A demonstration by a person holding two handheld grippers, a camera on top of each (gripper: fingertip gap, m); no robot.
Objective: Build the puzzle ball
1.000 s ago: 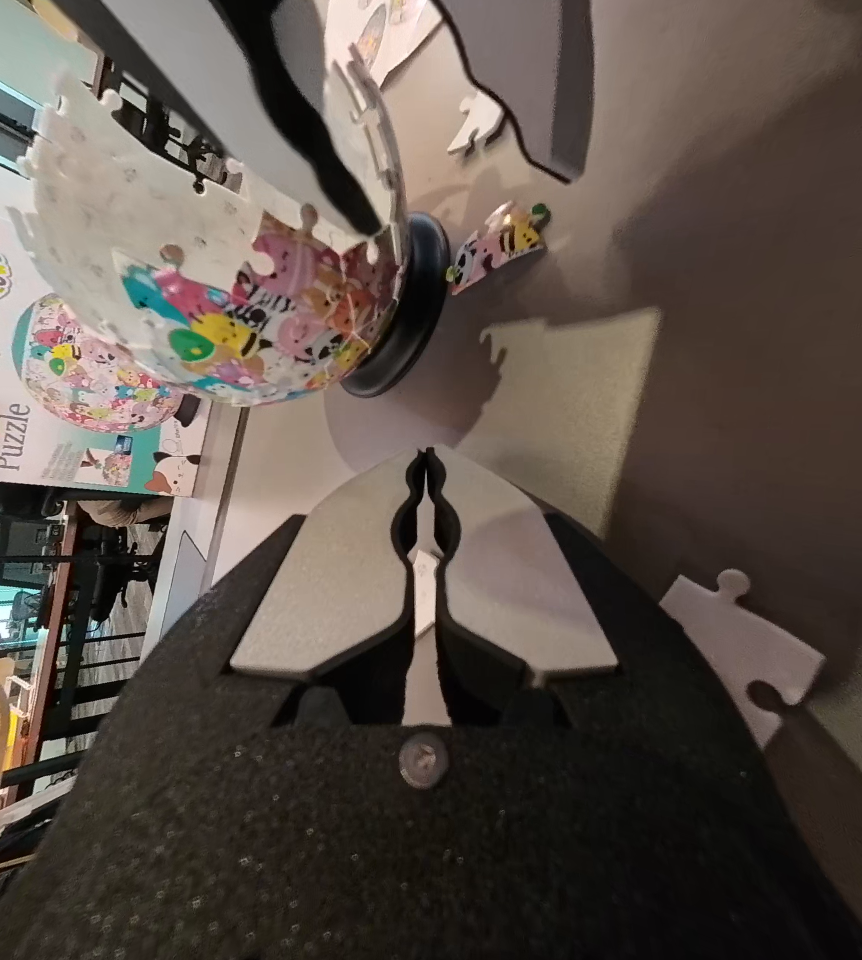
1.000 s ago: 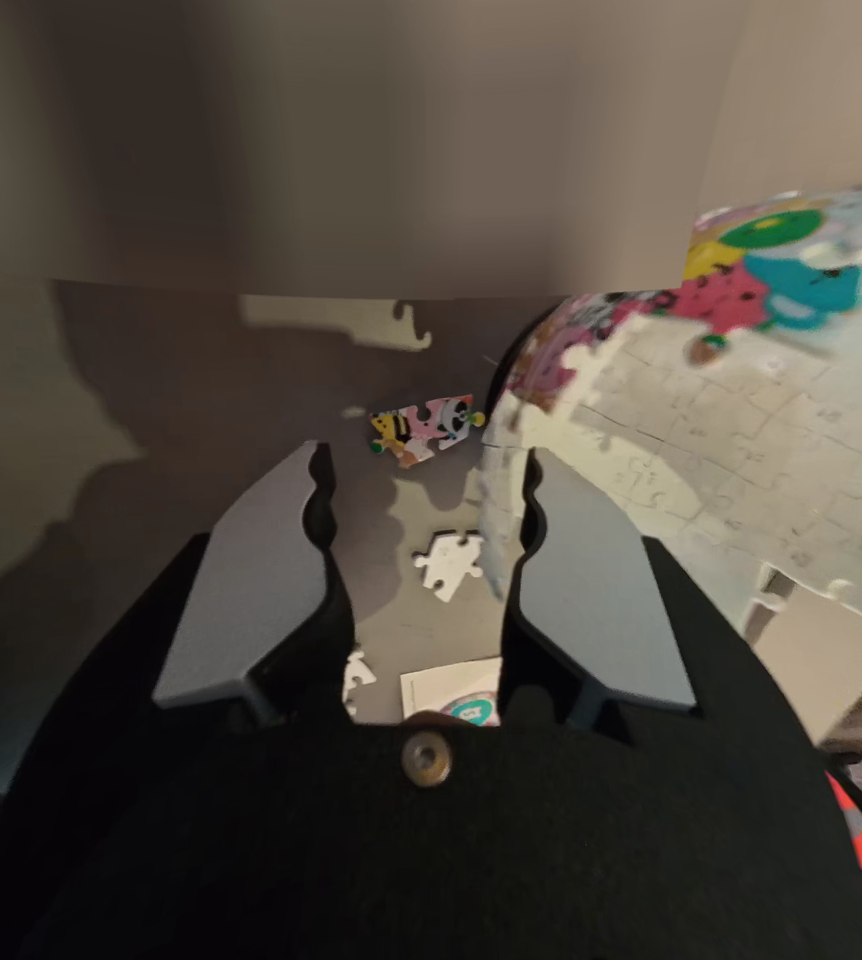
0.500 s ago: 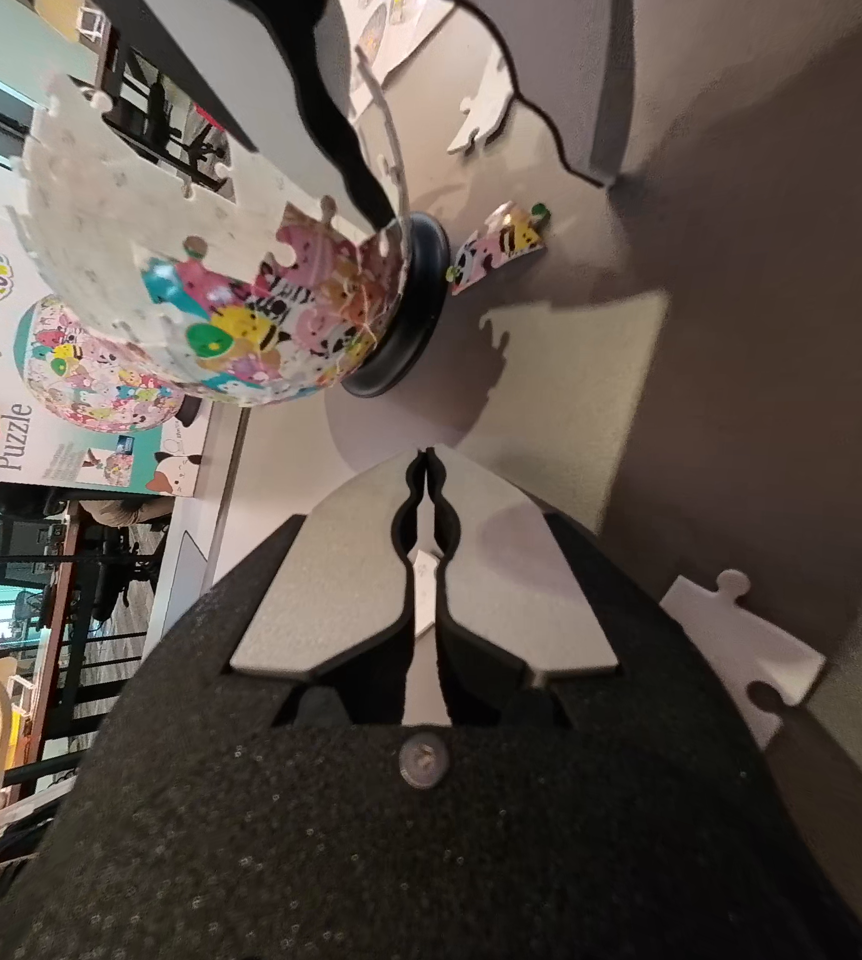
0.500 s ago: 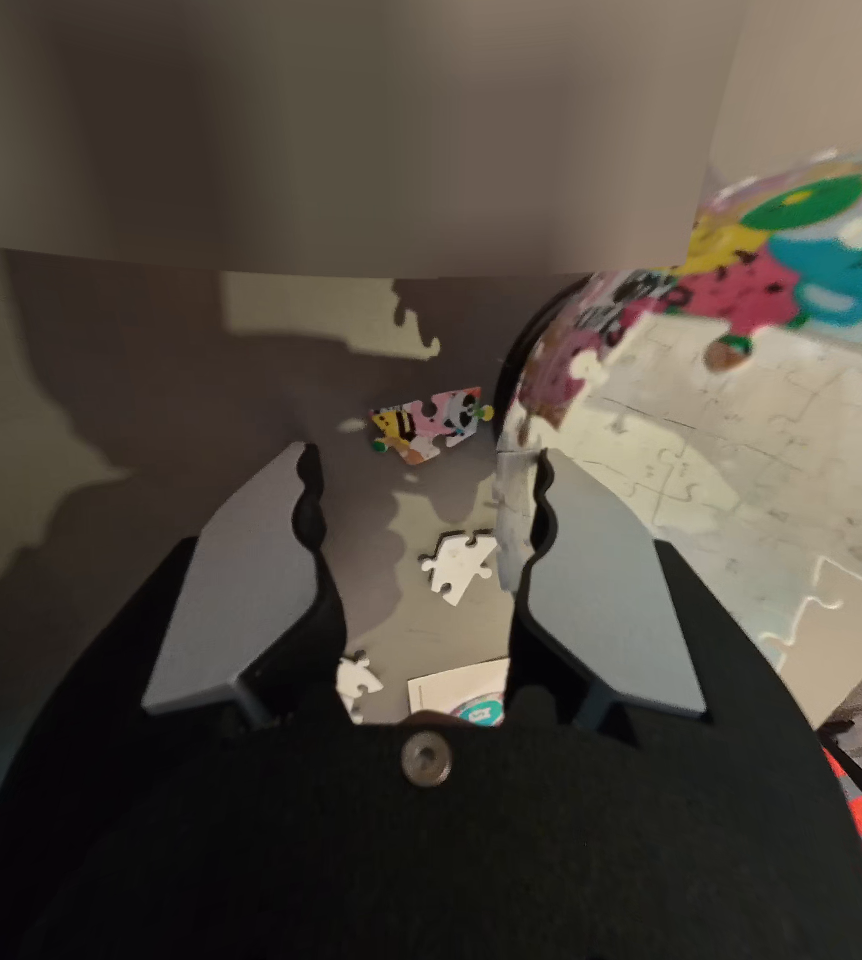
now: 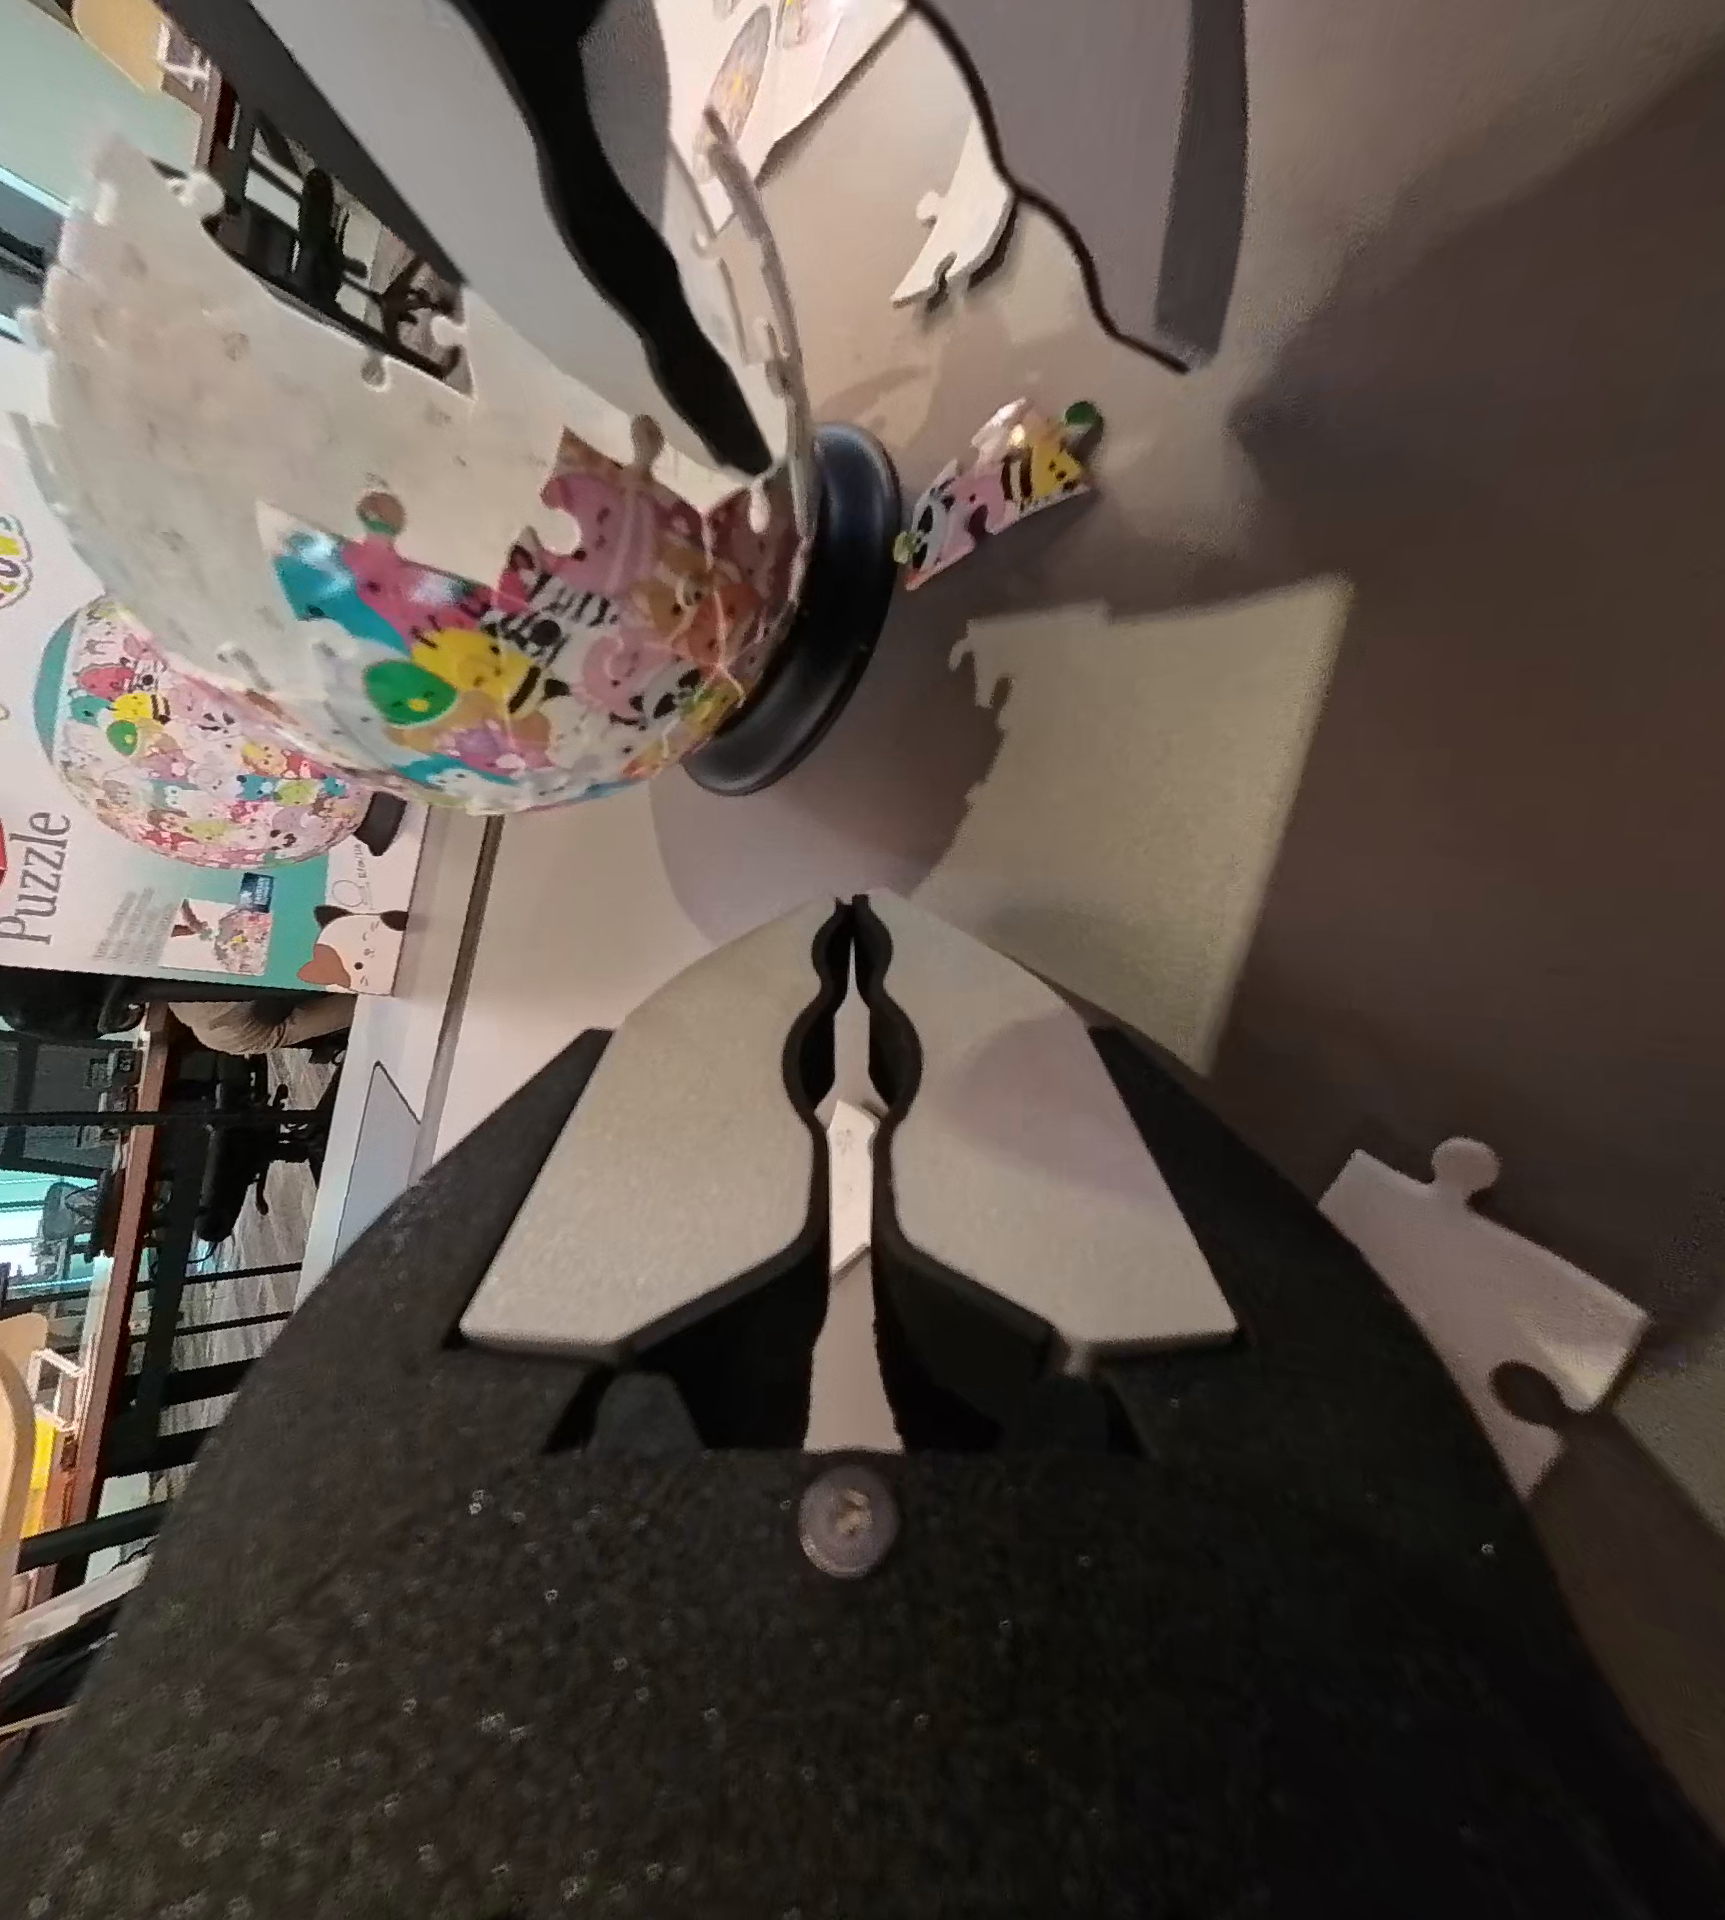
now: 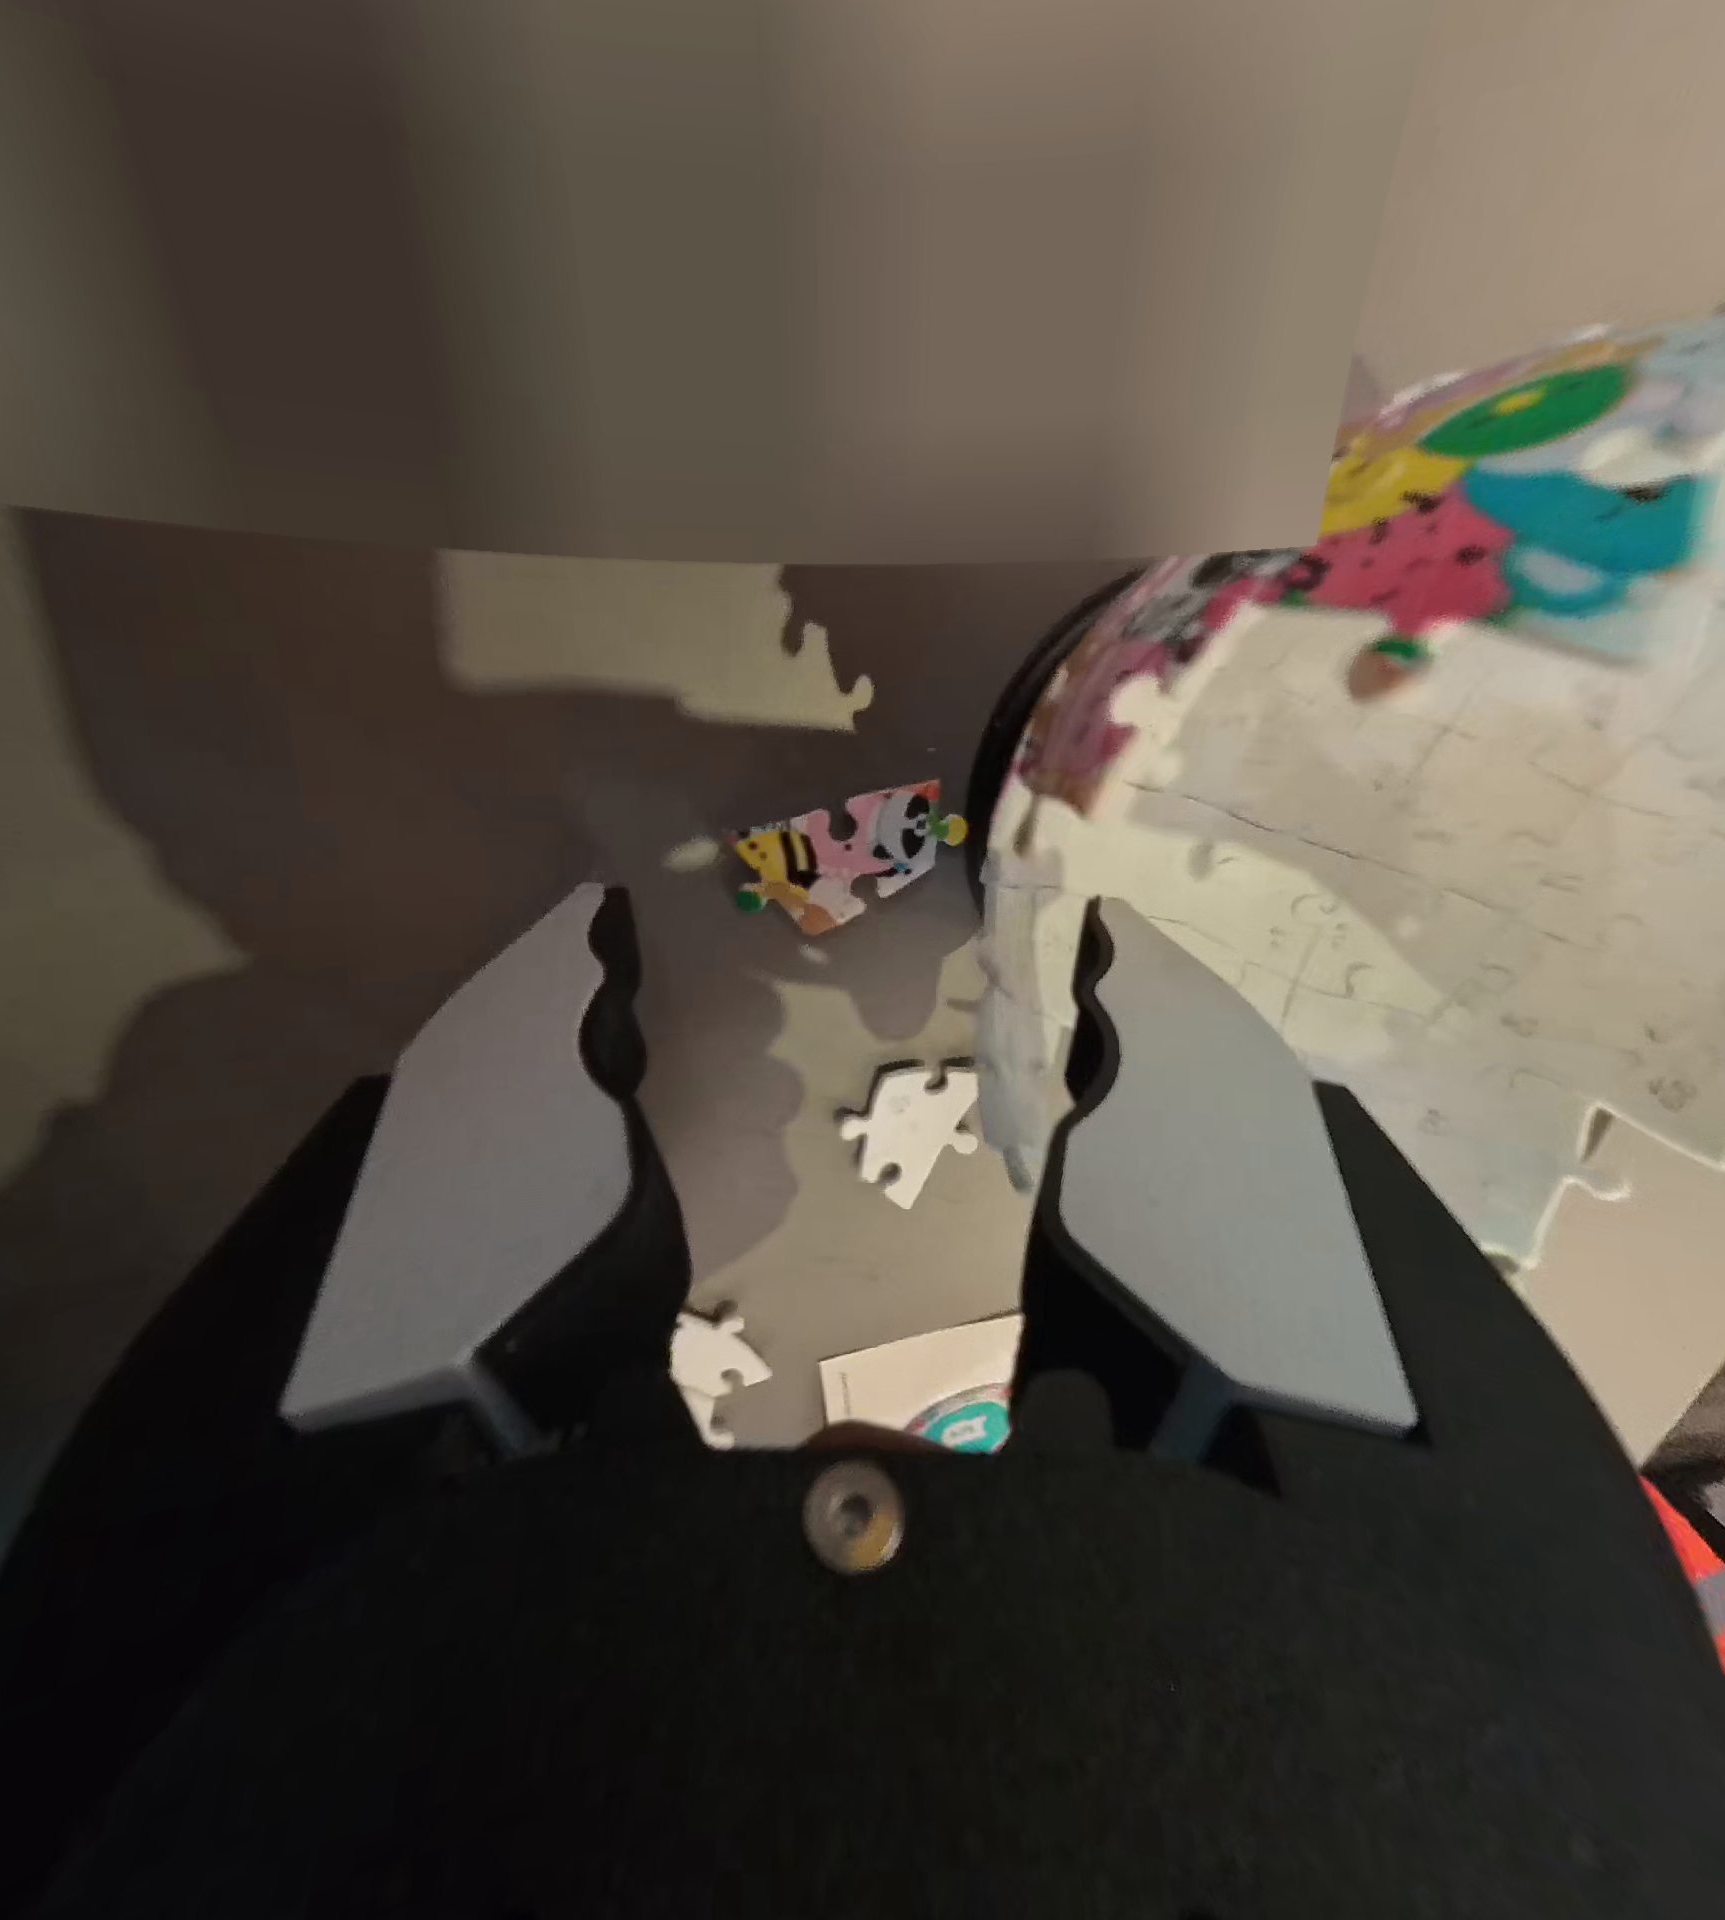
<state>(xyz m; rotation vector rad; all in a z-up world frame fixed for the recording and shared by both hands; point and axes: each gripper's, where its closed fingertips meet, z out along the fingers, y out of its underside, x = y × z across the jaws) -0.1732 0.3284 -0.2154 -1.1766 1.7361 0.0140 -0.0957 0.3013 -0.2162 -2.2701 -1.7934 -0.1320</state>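
Right gripper [image 6: 853, 914] agape beside puzzle ball [image 6: 1409, 883].

Dim, warm light; hard-edged shadows cross the desk [image 5: 1149, 748] around sunlit patches. The puzzle ball [image 6: 1460, 883] is motion-blurred in the right wrist view. Wide-angle distortion bends both frames' edges.

Two wrist cameras look close along their own fingers. Left view, rolled sideways, faces the half-built colourful puzzle ball [image 5: 484, 582]; right view [image 6: 1460, 852] looks down beside it. Both share the loose bee-patterned piece [image 5: 1003, 488] [image 6: 847, 857].
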